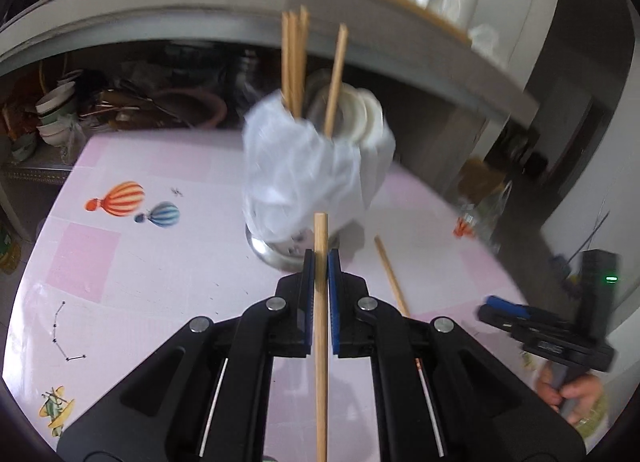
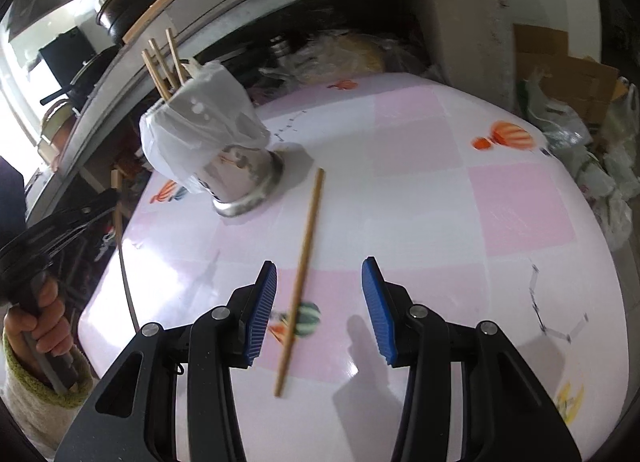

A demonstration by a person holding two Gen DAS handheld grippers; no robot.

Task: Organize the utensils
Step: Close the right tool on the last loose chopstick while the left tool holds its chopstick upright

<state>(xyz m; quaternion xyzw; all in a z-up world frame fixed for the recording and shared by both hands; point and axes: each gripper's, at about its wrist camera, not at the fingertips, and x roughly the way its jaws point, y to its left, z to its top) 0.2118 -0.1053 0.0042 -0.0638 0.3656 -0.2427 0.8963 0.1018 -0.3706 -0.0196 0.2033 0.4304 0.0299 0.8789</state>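
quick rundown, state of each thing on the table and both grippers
left gripper: shut on a wooden chopstick, lifted off the table
right gripper: open, empty
loose wooden chopstick: flat on the pink checked table
steel utensil holder: upright, wrapped in a white plastic bag, chopsticks standing inside

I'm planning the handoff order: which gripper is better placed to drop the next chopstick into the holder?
Left. The left gripper is already shut on a chopstick, facing the holder. The right gripper is open, its chopstick lying on the table.
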